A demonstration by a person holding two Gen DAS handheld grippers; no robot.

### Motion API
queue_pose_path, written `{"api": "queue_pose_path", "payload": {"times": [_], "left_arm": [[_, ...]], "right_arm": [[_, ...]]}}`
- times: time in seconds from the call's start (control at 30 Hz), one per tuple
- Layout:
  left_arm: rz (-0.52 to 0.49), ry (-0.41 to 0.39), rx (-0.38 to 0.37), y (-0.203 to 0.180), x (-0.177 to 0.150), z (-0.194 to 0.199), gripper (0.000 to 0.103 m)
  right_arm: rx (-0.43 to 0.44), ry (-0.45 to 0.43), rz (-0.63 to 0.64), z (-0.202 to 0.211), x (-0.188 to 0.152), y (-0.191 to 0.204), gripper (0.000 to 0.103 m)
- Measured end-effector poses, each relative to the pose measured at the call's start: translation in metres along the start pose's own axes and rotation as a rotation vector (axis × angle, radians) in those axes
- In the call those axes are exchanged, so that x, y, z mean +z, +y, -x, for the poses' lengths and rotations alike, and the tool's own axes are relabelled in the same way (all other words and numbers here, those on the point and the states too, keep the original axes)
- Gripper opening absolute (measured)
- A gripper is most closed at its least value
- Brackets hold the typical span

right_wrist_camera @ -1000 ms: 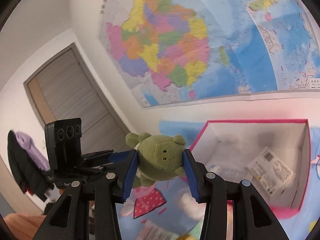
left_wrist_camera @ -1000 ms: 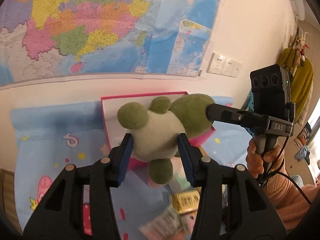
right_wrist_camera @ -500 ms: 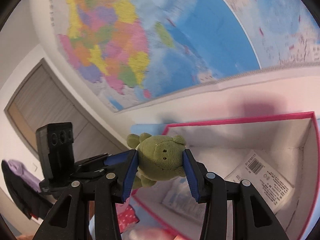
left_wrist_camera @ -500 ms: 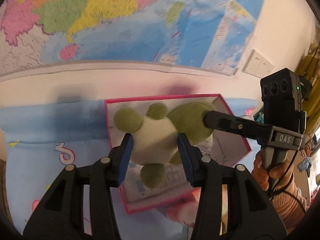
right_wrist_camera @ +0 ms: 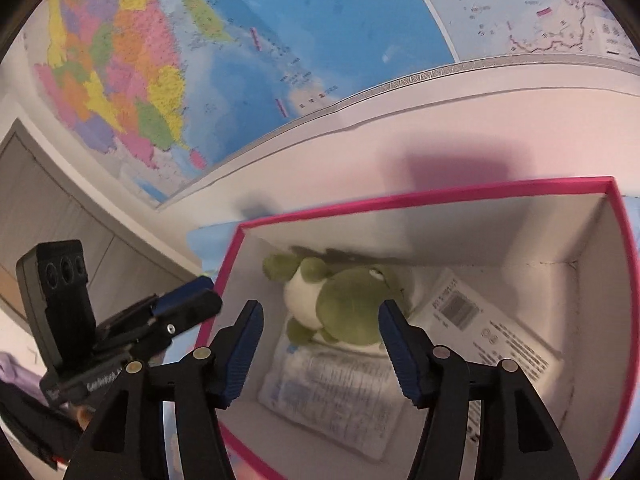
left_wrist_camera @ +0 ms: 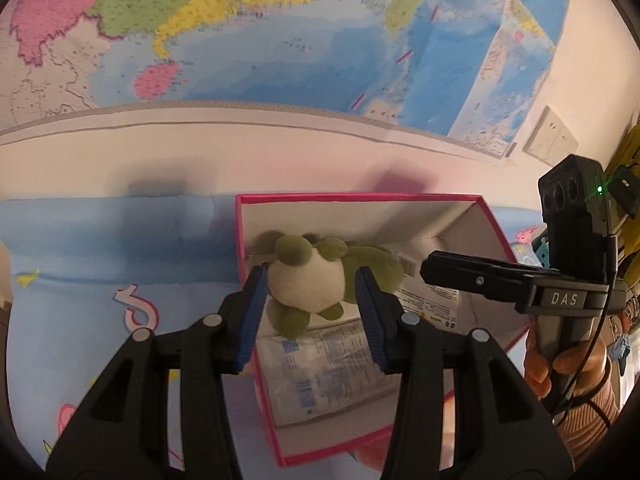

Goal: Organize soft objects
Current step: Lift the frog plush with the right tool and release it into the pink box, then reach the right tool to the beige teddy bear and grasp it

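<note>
A green plush frog with a white belly (left_wrist_camera: 308, 284) (right_wrist_camera: 344, 300) lies inside the pink-rimmed box (left_wrist_camera: 360, 199) (right_wrist_camera: 440, 196), in its far left corner, on white packets (right_wrist_camera: 332, 392). My left gripper (left_wrist_camera: 310, 272) hovers over the box with its blue pads apart. The frog shows in the gap but lies beyond them. In the right wrist view the left gripper (right_wrist_camera: 200, 300) ends short of the frog. My right gripper (right_wrist_camera: 320, 308) (left_wrist_camera: 432, 266) is opening, and its pads are clear of the frog's head.
The box stands on a blue printed mat (left_wrist_camera: 100, 280) against a wall with a large map (left_wrist_camera: 280, 40). A barcoded packet (right_wrist_camera: 480, 328) lies at the box's right. Wall switches (left_wrist_camera: 552, 140) are at the right, a door (right_wrist_camera: 48, 208) at the left. A hand (left_wrist_camera: 560, 360) holds the right gripper.
Both grippers came down over the box. The frog, held by both before, has left both grips and lies in the box. The right jaws have widened.
</note>
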State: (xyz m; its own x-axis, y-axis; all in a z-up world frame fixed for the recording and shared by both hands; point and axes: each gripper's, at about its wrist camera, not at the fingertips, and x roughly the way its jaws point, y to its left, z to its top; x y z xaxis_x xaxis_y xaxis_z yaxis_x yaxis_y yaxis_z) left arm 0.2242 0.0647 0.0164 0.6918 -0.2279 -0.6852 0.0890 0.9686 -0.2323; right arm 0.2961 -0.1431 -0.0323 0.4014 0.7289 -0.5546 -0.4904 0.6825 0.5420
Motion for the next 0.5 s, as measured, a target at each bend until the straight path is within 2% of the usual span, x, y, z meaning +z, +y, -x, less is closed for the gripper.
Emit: {"api": "queue_pose_path", "payload": {"times": [0.07, 0.2, 0.3, 0.5], "left_arm": [[-0.005, -0.023, -0.015, -0.004, -0.004, 0.012, 0.048], [-0.024, -0.087, -0.042, -0.012, -0.018, 0.043, 0.061], [-0.056, -0.131, -0.064, -0.026, -0.037, 0.071, 0.062], [-0.1, -0.153, -0.129, -0.046, -0.076, 0.11, 0.062]], "right_arm": [[0.016, -0.001, 0.026, 0.011, -0.005, 0.004, 0.061], [0.043, -0.031, 0.112, 0.042, -0.024, 0.019, 0.061], [0.076, -0.056, 0.181, 0.073, -0.043, 0.033, 0.062], [0.096, -0.085, 0.237, 0.124, -0.09, 0.036, 0.063]]}}
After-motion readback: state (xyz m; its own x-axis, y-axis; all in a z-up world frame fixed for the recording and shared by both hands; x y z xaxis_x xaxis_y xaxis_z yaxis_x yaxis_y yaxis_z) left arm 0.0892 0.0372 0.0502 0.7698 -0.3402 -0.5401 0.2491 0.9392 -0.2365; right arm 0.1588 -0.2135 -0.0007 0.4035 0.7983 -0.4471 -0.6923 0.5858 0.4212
